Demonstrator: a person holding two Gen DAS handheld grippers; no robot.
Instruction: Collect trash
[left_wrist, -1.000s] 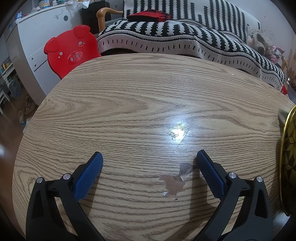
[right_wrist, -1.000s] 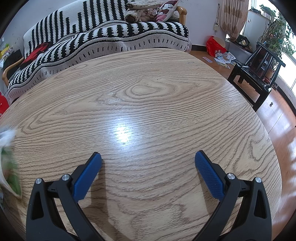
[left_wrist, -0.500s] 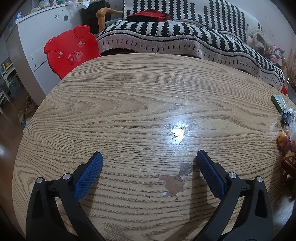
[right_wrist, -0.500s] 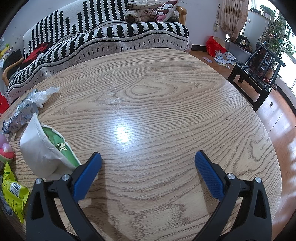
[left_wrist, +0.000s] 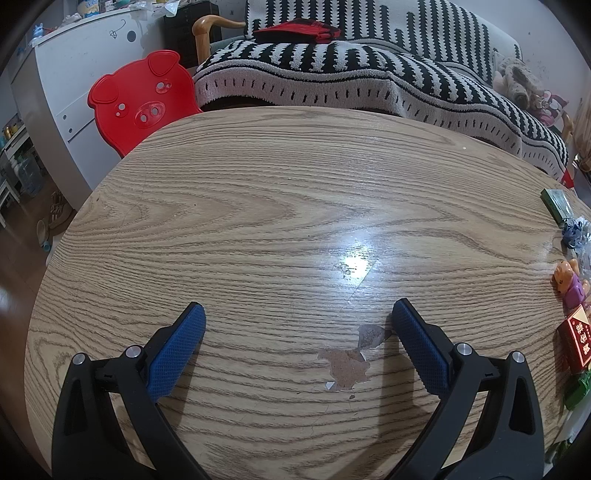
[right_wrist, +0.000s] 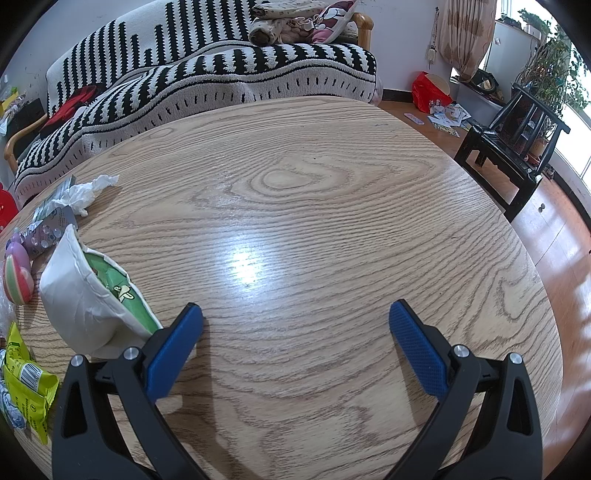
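Observation:
Trash lies in a heap between my two grippers on the round wooden table (left_wrist: 258, 206). In the right wrist view, at the left: a crushed white paper bowl with a green lid (right_wrist: 85, 295), a crumpled white tissue (right_wrist: 88, 192), a foil blister pack (right_wrist: 48, 232), a yellow-green wrapper (right_wrist: 26, 380) and a pink ball (right_wrist: 16, 277). The left wrist view shows, at its right edge, a bear toy (left_wrist: 569, 286), a red box (left_wrist: 578, 341), a green packet (left_wrist: 557, 203) and a blue-grey wrapper (left_wrist: 574, 230). My left gripper (left_wrist: 295, 332) and right gripper (right_wrist: 295, 332) are open, holding nothing.
A chipped patch (left_wrist: 347, 363) marks the table veneer between my left fingers. Behind the table stand a black-and-white striped sofa (left_wrist: 369, 70), a red pig-shaped chair (left_wrist: 140, 103) and a white cabinet (left_wrist: 74, 62). A black wooden chair (right_wrist: 513, 147) stands on the floor to the right.
A second ago only blurred objects showed at each view's edge; the trash items have since come to rest on the table. Neither gripper has moved.

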